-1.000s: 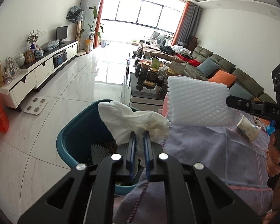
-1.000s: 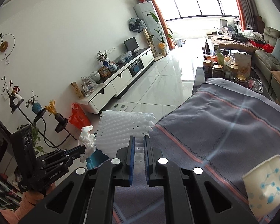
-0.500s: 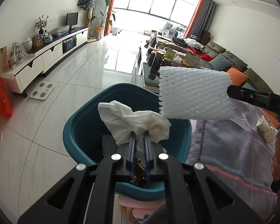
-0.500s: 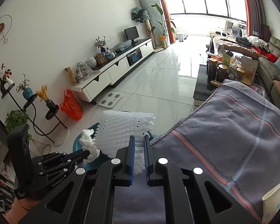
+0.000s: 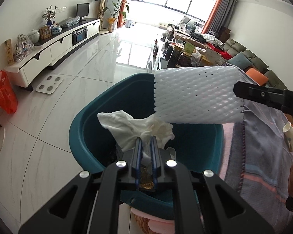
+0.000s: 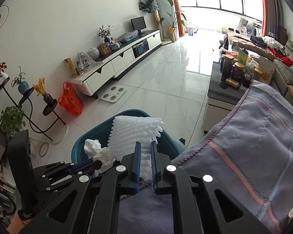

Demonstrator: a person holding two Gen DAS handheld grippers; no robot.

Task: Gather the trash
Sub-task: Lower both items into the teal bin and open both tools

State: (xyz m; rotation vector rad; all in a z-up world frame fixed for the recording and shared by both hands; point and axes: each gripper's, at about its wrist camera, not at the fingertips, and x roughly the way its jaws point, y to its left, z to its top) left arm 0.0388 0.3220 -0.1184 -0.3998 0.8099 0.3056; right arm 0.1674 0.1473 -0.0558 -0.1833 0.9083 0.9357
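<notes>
A bright living room with pale floor tiles stretches away below me, and at its near edge stands the teal bin, open-mouthed and parked right against the table draped in a grey striped cloth so that trash can go straight over the side. I hold both pairs of tongs above that opening because this looks to me like the moment before letting go. My right tongs are clamped on the white foam netting, pinching it at one end so the stiff sheet juts out level across the far side of the bin rather than drooping onto the cloth. My left tongs are closed tight on a crumpled white tissue, which fans out past the tips and hangs over the middle of the bin, above the dark scraps and packaging already lying at the bottom. Both pieces are in the air, touching neither the rim nor each other as far as I can tell. A paper cup lies on the cloth at the far right, which I judge is the next piece waiting to be collected.
</notes>
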